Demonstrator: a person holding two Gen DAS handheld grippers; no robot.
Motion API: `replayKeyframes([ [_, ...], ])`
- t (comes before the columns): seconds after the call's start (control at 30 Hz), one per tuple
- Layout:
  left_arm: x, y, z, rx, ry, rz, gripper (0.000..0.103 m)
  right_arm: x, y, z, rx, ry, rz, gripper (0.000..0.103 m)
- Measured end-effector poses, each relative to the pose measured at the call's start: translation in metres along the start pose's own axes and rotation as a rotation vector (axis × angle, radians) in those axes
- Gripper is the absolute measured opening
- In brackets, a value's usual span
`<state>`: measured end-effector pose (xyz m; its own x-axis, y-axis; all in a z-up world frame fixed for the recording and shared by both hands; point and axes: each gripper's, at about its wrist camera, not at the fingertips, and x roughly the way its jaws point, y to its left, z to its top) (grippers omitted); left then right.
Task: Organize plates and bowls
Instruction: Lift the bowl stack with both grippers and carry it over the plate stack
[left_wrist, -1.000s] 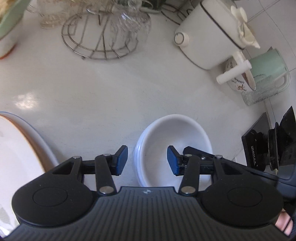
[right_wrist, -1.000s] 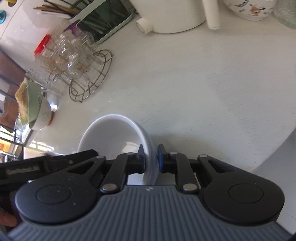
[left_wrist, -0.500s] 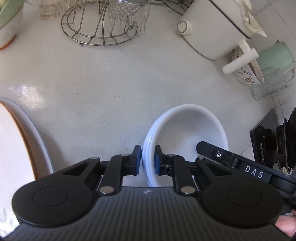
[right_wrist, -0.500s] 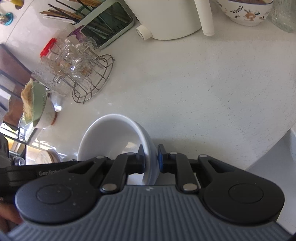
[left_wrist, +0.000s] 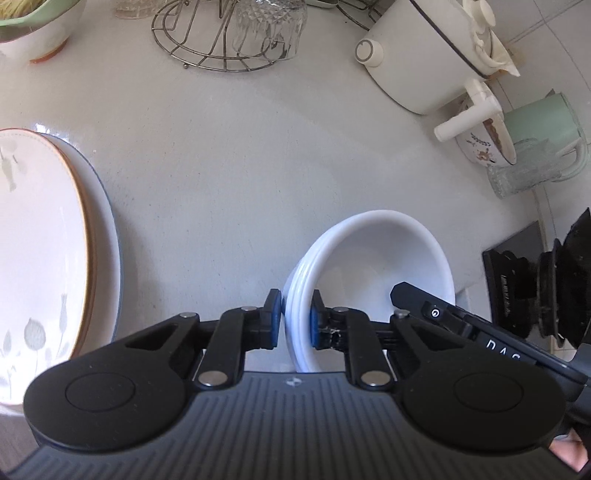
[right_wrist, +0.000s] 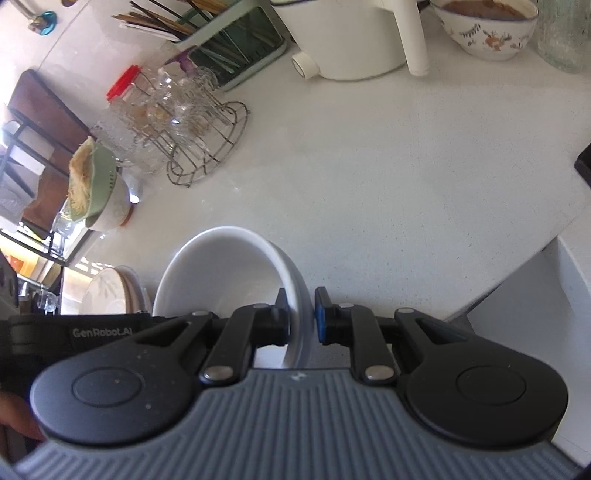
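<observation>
Left gripper: the left gripper (left_wrist: 295, 320) was clenched on the near rim of the white bowls (left_wrist: 373, 266), one blue pad outside the wall and one inside.
Right gripper: the right gripper (right_wrist: 300, 317) was clamped on the opposite rim of the same white bowls (right_wrist: 221, 273), the wall pinched between its two pads.
Bowls, position: the stack sat tilted between the two grippers, directly ahead of each camera, over the white counter (left_wrist: 229, 177); whether its base touched the counter could not be told.
Bowls, count: the ribbed edges at the left gripper's pads suggested about three nested bowls (the exact number was hard to read).
Plates, position: the stacked plates (left_wrist: 44, 236) lay on the counter well to the left of the left gripper, apart from the bowls.
Plates, count: two could be made out, a floral one with an orange rim on a larger blue-rimmed one.
Other bowls: one patterned bowl (right_wrist: 487, 33) stood at the back by the white pot (left_wrist: 424, 55); one green-lined bowl (right_wrist: 96, 192) stood near the wire rack (left_wrist: 221, 40) of glasses.
Grippers, count: two, each held on the shared stack.
</observation>
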<state>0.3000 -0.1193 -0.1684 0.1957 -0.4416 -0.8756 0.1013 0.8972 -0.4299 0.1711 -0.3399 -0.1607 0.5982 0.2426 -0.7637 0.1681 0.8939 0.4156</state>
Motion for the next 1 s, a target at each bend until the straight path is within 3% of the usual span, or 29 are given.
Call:
replayKeyframes([
  [0.43, -0.057, -0.01, 0.006, 0.075, -0.017, -0.032, 0.018, -0.039, 0.035, 0.004, -0.02, 0.004, -0.038, 0.016],
  [0.73, -0.092, 0.005, 0.014, 0.099, -0.049, -0.037, 0.018, -0.051, 0.069, 0.009, -0.039, -0.036, -0.027, 0.016],
  [1.0, -0.116, 0.036, 0.019, 0.061, -0.082, -0.025, 0.018, -0.046, 0.107, 0.012, -0.106, -0.038, -0.01, 0.016],
])
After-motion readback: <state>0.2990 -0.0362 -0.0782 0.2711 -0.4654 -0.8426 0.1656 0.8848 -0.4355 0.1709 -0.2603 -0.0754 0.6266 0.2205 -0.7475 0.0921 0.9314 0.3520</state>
